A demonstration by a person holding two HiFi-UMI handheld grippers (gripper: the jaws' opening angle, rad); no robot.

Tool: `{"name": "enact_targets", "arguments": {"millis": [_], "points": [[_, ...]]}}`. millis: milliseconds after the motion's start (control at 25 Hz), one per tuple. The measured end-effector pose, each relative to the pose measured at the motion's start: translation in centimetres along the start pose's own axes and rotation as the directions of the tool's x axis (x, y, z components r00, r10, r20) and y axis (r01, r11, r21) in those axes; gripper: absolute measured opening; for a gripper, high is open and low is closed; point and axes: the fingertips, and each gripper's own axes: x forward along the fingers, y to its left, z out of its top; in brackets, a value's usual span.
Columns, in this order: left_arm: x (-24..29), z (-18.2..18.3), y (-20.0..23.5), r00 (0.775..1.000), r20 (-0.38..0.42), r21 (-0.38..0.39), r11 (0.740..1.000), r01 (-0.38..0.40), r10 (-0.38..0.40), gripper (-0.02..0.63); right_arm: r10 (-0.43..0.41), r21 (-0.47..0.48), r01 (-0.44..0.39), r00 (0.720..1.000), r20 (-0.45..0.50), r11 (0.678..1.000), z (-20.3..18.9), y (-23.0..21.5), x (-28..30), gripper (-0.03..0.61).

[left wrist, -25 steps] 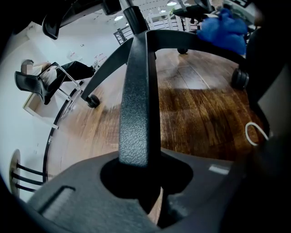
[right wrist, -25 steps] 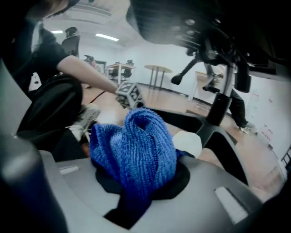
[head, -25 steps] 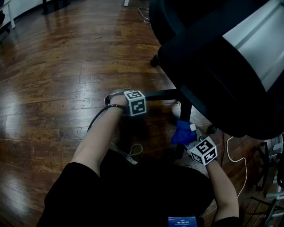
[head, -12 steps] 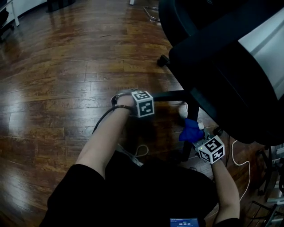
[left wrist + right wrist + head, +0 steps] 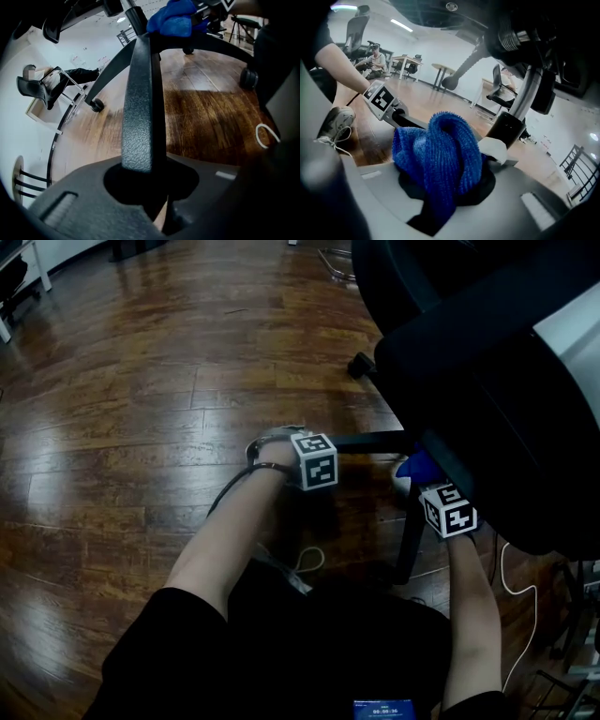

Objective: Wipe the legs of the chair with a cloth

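Note:
A black office chair (image 5: 487, 362) fills the head view's right. My left gripper (image 5: 143, 185) is shut on one horizontal chair leg (image 5: 140, 103), seen also under its marker cube (image 5: 314, 460) as the leg (image 5: 367, 440). My right gripper (image 5: 445, 183) is shut on a bunched blue cloth (image 5: 440, 145). That cloth (image 5: 418, 467) rests against the base beside the centre column (image 5: 518, 115), just under the seat. In the left gripper view the cloth (image 5: 172, 18) sits at the far end of the held leg.
Another chair leg (image 5: 410, 540) runs toward me on the dark wood floor (image 5: 141, 427). Casters (image 5: 361, 365) (image 5: 97, 105) end the legs. A white cable (image 5: 511, 577) lies at the right. My shoe (image 5: 335, 122) is near. People sit at desks far off (image 5: 375, 58).
My right gripper has slid the blue cloth away from me along the leg toward the chair's centre column. The left gripper has kept its hold in place.

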Motion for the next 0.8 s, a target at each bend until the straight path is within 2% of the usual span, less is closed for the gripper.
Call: {"name": "enact_targets", "arguments": {"millis": [120,240,360,440,560,640,720,800], "points": [[0.1,-0.1,-0.1,1.0,-0.001,-0.001,1.0,0.003,-0.003,0.065,0.06,0.014,-0.06,0.998,-0.02,0.998,-1.7,1.7,-0.9,0.08],[0.1,-0.1,-0.3,1.0,-0.003,-0.013,1.0,0.009,-0.009,0.064,0.19,-0.004,-0.191,0.98,-0.055,0.982,-3.7,5.2,-3.2,0.08],[0.1,-0.2,-0.3,1.0,-0.003,-0.017,1.0,0.012,-0.012,0.064,0.35,-0.016,-0.352,0.935,-0.061,0.936,-6.4,10.2,-7.0,0.08],[0.1,-0.2,-0.1,1.0,-0.003,-0.017,1.0,0.011,-0.011,0.065,0.438,-0.002,-0.438,0.899,-0.022,0.899,-8.0,12.9,-9.5,0.08],[0.2,-0.1,0.0,1.0,-0.006,-0.021,1.0,0.008,-0.008,0.064,0.501,0.011,-0.502,0.864,0.037,0.865,-9.3,14.4,-11.5,0.08],[0.2,0.0,-0.1,1.0,-0.008,-0.027,1.0,0.009,-0.009,0.065,0.499,-0.032,-0.499,0.866,0.016,0.866,-9.2,14.0,-11.1,0.078],[0.2,-0.1,-0.1,1.0,-0.009,-0.026,1.0,0.007,-0.007,0.065,0.449,-0.055,-0.448,0.894,0.004,0.892,-8.3,12.5,-9.7,0.078],[0.2,-0.1,-0.1,1.0,-0.008,-0.02,1.0,0.005,-0.005,0.066,0.379,-0.032,-0.378,0.925,0.022,0.925,-6.9,9.9,-7.6,0.078]]}}
